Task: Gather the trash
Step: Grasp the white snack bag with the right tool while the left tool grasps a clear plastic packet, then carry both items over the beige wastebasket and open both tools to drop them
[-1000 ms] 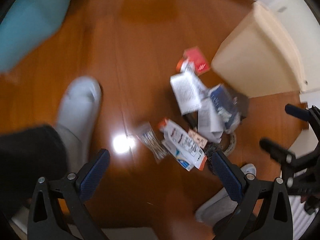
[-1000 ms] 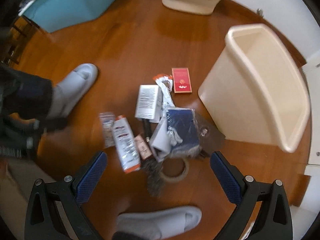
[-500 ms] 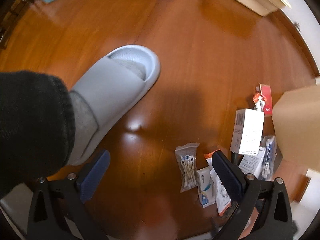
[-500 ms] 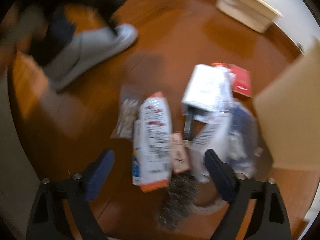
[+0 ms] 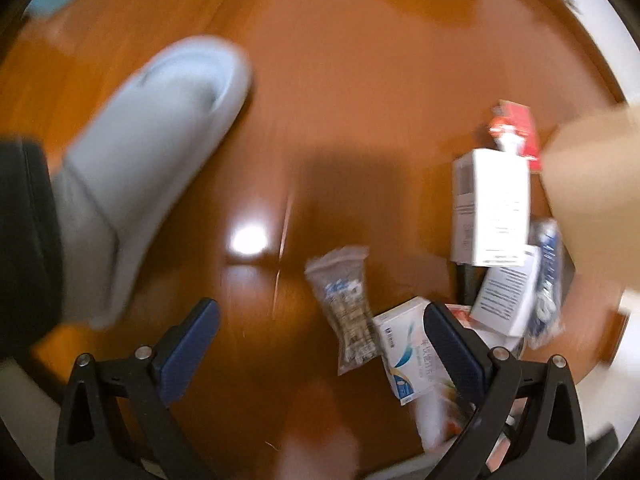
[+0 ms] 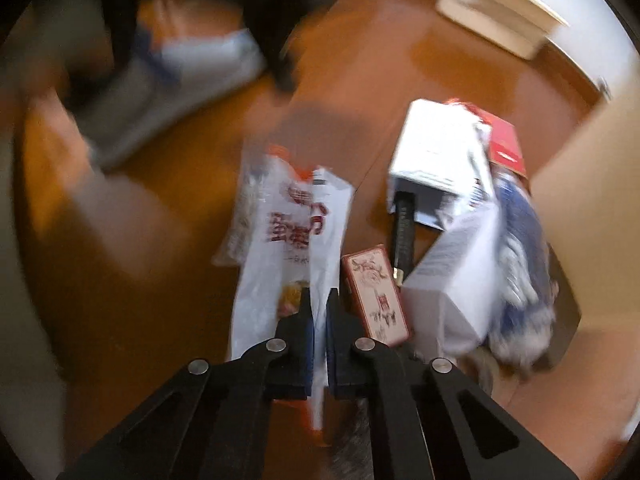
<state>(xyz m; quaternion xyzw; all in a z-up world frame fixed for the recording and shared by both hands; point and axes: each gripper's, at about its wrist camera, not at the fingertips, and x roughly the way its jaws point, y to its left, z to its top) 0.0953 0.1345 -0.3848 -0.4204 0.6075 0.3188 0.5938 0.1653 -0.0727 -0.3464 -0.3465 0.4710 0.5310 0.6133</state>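
- Trash lies in a loose heap on the brown wooden floor (image 5: 360, 100), and one piece of it, the white plastic snack wrapper with red lettering and an orange end (image 6: 292, 240), is what my right gripper (image 6: 319, 316) has its jaws pinched together on, gripping the wrapper's near edge at about 6 o'clock in the right wrist view.
- My left gripper (image 5: 320, 340) has its jaws wide apart and holds nothing; it hangs over bare floor with the clear bag of cotton swabs (image 5: 348, 308) just inside its right finger.
- The hold is on a thin edge of slick film, so I judge the wrapper could slide out if I lift fast.
- The small pink printed card box (image 6: 374, 294) sits touching the wrapper's edge at 4 o'clock from the grip; dragging the wrapper sideways could sweep it along.
- The swab bag looks partly tucked under the wrapper on its 9 o'clock side, so it may be pulled along or scattered.
- The beige plastic bin (image 6: 592, 208) stands at 3 o'clock behind the white cardboard box (image 6: 436, 152), the red flat packet (image 6: 506, 146) and the blue-and-white crumpled bag (image 6: 516, 248); a low swing across could knock these.
- Both views are smeared with motion, so I cannot tell how deep the film sits between the pads.
- The person's grey slipper (image 5: 152, 152) is at 10 o'clock, well apart from the heap.
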